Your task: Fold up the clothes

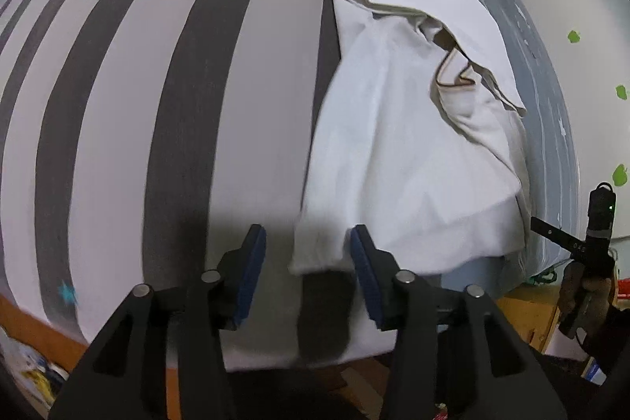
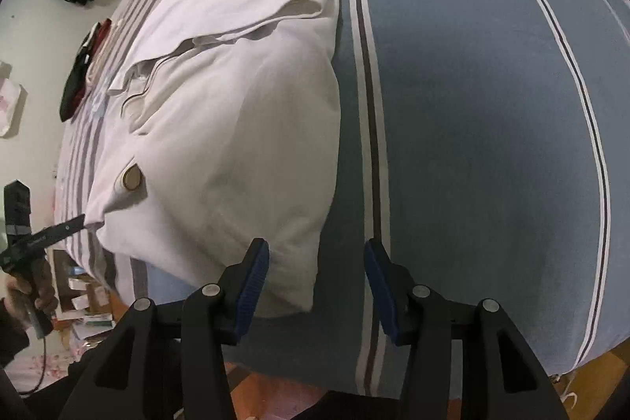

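On the striped bed [image 1: 118,144] lies a folded white garment [image 1: 393,152]; left tongs [image 1: 307,274] and right tongs [image 2: 317,282] both stand apart, empty.

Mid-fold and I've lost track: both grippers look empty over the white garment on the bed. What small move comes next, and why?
Probably lower both grippers to the near hem and pinch it. The left gripper and right gripper stand open with nothing pressed between the pads, and the white garment lies partly folded, its near edge right under the fingertips, its collar still rumpled at the far end.
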A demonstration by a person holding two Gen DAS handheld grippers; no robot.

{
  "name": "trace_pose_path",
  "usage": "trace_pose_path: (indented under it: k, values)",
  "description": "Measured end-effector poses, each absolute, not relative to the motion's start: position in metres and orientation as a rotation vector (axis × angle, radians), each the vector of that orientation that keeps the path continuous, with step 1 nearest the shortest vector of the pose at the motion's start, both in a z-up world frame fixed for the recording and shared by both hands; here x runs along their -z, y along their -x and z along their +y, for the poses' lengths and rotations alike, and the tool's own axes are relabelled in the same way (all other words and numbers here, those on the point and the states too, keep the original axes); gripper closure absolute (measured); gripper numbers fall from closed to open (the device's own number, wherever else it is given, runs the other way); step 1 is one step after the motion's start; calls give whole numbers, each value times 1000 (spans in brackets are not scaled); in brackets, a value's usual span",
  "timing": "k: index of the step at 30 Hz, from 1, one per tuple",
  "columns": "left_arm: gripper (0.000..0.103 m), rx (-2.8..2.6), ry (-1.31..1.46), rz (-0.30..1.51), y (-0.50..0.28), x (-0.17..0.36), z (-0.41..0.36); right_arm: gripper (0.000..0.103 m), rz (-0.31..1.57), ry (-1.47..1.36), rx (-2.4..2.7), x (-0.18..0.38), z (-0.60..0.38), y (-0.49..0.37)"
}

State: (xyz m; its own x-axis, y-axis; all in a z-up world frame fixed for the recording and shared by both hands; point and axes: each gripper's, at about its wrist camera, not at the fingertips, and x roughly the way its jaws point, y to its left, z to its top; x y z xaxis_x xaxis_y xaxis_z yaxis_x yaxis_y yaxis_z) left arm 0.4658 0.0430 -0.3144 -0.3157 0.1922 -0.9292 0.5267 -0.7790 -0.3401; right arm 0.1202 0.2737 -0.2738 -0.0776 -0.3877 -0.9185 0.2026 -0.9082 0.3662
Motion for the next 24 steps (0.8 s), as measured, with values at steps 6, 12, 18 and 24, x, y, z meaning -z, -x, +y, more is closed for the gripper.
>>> trace_pose_path:
  k: [6, 12, 18, 24]
  values:
    - [54, 2238, -1705, 900, -444, 311, 68, 56, -171, -1787, 1993, 277, 252, -135]
    - [54, 2245, -1728, 897, -439, 320, 63, 56, -248, -1812, 2017, 294, 240, -127]
    - [85, 2287, -1707, 712, -437, 314, 70, 63, -198, -1751, 2021, 289, 224, -137]
    - [98, 2298, -1667, 617, -437, 308, 81, 100, -121, -1774, 2094, 293, 212, -136]
